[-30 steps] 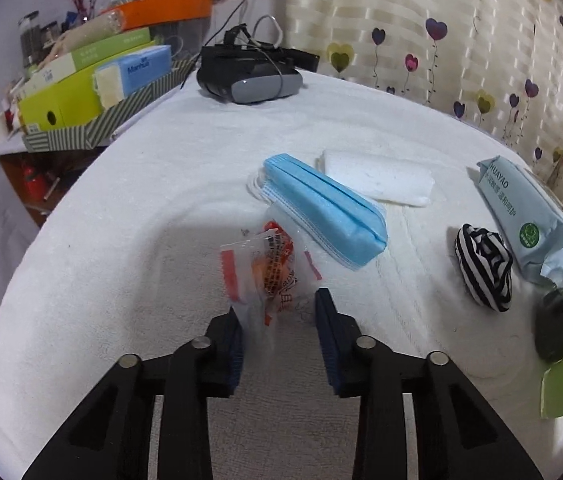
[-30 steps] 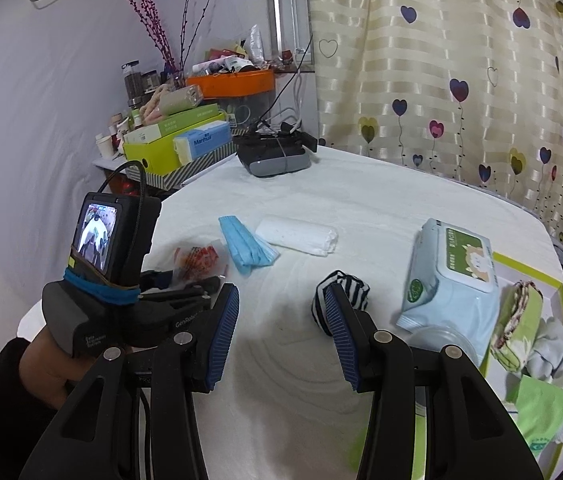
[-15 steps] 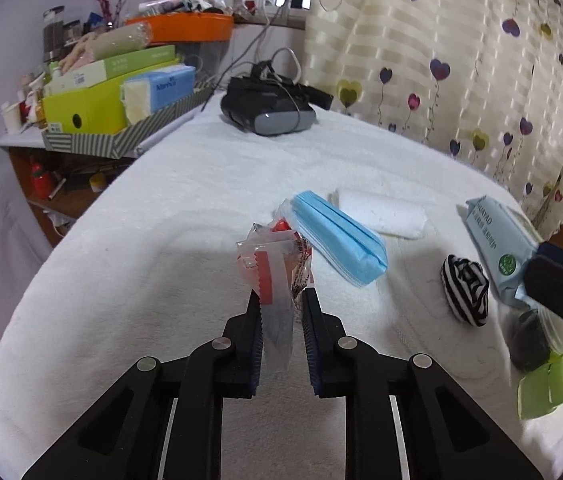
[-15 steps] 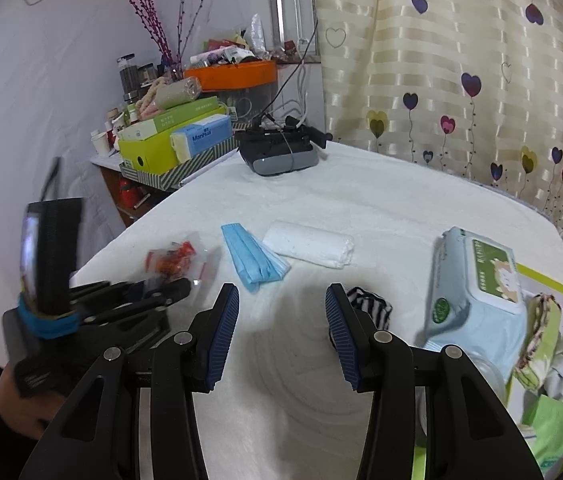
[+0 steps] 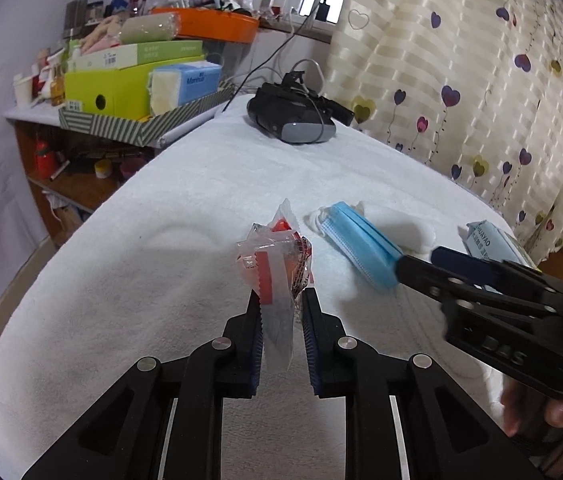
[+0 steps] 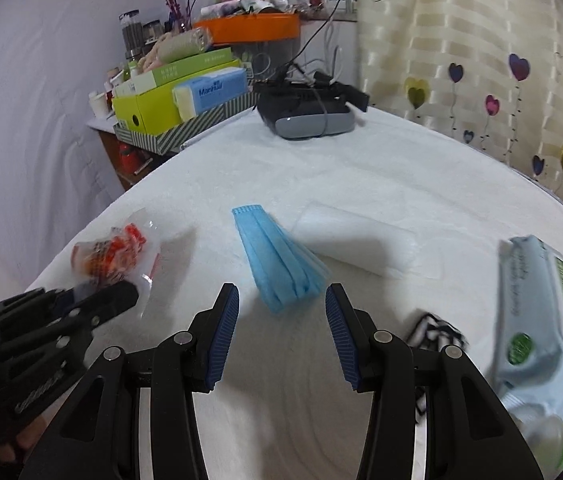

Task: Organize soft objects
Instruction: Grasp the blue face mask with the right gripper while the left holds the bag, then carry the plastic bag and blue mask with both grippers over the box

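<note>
Clearly the left gripper [image 5: 280, 306] is clenched on a clear snack packet [image 5: 277, 264], lifted above the white towel-covered table [image 5: 153, 264]. Right gripper [image 6: 281, 300] is spread wide, with the blue face masks [image 6: 277, 260] just ahead; the striped sock [image 6: 435, 330] is half hidden behind its finger.

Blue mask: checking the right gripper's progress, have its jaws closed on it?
No, the right gripper stands open just short of the blue mask.

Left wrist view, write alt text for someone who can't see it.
The left hand-held gripper pinches a clear snack packet, red inside, above a white towel-covered table. At right, the right hand-held gripper reaches toward a folded blue face mask.
</note>
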Demonstrator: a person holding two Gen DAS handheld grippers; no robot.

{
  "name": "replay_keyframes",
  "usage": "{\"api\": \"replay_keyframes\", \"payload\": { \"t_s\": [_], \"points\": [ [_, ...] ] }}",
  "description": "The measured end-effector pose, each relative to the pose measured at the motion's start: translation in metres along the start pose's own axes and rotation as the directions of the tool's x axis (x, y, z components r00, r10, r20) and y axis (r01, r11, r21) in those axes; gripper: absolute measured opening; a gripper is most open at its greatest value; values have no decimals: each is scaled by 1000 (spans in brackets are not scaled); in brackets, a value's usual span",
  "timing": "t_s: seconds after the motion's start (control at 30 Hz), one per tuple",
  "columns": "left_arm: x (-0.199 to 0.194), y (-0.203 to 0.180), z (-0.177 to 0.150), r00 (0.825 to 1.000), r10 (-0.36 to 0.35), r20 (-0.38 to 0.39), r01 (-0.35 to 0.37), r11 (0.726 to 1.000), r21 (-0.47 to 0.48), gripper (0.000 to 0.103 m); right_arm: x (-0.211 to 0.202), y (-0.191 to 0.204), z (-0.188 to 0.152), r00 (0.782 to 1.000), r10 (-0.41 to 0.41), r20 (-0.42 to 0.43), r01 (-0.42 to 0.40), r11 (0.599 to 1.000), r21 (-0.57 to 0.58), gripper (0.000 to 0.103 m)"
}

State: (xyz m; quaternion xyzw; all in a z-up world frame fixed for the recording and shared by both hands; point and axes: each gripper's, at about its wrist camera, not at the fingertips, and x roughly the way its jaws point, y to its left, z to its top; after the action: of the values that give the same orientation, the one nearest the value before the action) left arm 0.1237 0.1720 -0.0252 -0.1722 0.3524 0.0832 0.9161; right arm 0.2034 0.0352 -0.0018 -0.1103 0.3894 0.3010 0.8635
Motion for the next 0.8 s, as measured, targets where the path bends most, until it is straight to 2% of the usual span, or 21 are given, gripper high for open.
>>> {"api": "replay_keyframes", "payload": {
  "t_s": [0.17,0.37,0.4,0.43,0.47,0.6,0.8],
  "points": [
    [1,6,0,1000,-4,-1,3,1000,-22,17,17,4,8,1000,-9,-2,9,1000,-24,47],
    [3,7,-1,1000,-1,-6,1,1000,-25,17,36,1,10,999,0,-37,0,1000,8,47],
    [4,7,-1,1000,0,-7,0,1000,-25,17,36,1,11,999,12,-34,-11,1000,17,45],
    [4,7,-1,1000,0,-8,0,1000,-24,17,35,0,10,999,14,-30,-13,1000,21,38],
    [4,7,-1,1000,-1,-8,0,1000,-24,17,34,-1,10,999,19,-29,-18,999,28,23],
    [5,5,-1,1000,2,-7,-2,1000,-14,17,26,-3,6,999,33,-24,-32,998,50,17],
    [-4,-2,-1,1000,15,13,-15,1000,-1,17,-8,0,-3,999,46,28,-48,997,57,17]
  ]
}}
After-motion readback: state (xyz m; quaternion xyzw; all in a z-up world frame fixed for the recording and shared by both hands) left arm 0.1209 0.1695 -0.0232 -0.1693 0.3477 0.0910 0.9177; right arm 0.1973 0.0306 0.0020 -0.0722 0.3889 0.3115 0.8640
